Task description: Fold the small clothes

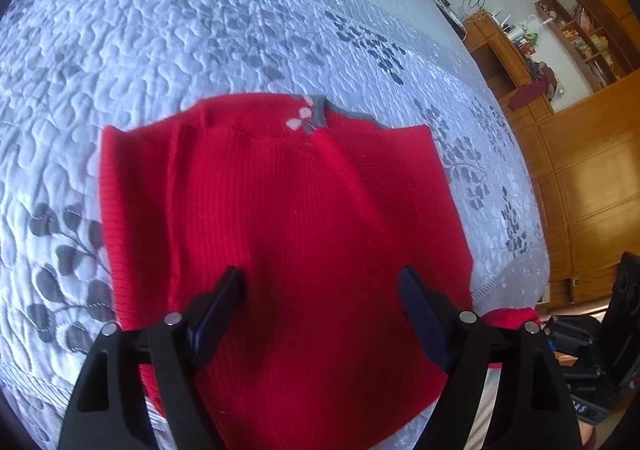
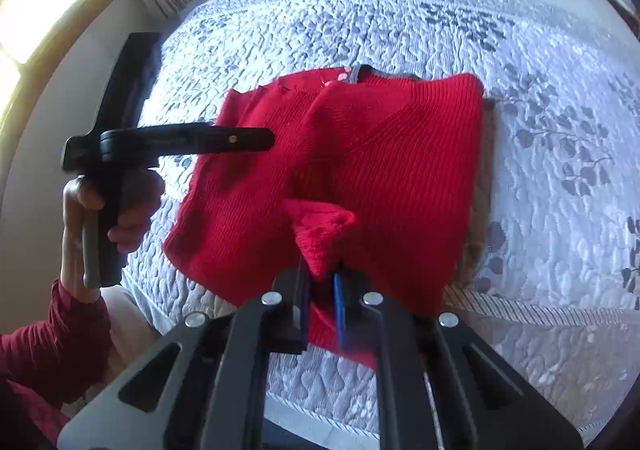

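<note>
Nearest right wrist camera: right gripper (image 2: 320, 286) nearly closed, pinching bunched fold of red sweater (image 2: 392, 170), likely sleeve or hem corner. Left gripper (image 1: 320, 290) wide apart, holding nothing, above sweater's lower body. Sweater lies flat on quilted bedspread (image 1: 200, 30), near bed's front edge; grey collar (image 1: 320, 114) at far end. Judgement: fold early; one side seems turned in, pinched part yet to be laid down. Sweater's near hem cut off by grippers; bookshelf (image 1: 588, 38) beyond bed.
</note>
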The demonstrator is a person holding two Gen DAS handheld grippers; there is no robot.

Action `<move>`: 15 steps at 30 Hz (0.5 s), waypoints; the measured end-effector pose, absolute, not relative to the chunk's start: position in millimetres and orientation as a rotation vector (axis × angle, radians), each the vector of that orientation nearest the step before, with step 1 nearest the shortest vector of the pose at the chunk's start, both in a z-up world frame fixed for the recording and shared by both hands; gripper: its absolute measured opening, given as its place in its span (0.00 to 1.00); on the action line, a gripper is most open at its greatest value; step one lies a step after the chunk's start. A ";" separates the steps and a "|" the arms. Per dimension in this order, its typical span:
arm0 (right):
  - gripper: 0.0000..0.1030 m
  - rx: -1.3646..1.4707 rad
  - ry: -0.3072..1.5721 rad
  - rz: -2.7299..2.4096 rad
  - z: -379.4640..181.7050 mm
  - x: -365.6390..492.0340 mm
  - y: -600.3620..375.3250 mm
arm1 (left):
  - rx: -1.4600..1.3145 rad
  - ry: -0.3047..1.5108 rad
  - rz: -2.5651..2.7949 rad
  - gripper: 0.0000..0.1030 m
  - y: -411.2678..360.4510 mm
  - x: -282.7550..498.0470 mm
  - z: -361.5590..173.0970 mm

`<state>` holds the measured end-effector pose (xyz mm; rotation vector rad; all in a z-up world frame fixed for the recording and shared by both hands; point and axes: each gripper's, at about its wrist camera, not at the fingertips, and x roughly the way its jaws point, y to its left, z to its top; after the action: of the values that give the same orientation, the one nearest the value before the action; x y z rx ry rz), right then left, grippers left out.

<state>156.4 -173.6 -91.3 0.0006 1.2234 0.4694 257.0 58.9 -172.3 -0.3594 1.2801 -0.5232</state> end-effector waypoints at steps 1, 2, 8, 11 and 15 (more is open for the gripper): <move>0.08 0.000 1.212 0.463 -87.7 153.9 -175.0 | -0.362 1.288 -0.521 0.79 56.5 256.6 -171.9; 0.08 0.006 1.196 0.462 -83.0 151.9 -177.0 | -0.369 1.299 -0.521 0.79 53.2 256.0 -171.6; 0.07 -0.040 1.131 0.476 -60.1 142.1 -182.6 | -0.628 1.386 -0.595 0.80 41.7 259.0 -181.1; 0.07 -0.036 1.126 0.486 -59.8 140.2 -187.4 | -0.699 1.390 -0.607 0.80 33.5 260.0 -182.9; 0.07 -0.008 1.136 0.514 -69.4 139.4 -191.1 | -0.777 1.399 -0.608 0.80 26.6 266.1 -184.6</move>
<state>139.4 -191.1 -69.4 -0.0084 1.1361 0.5142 266.1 26.6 -184.6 -0.7771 1.3986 -0.6078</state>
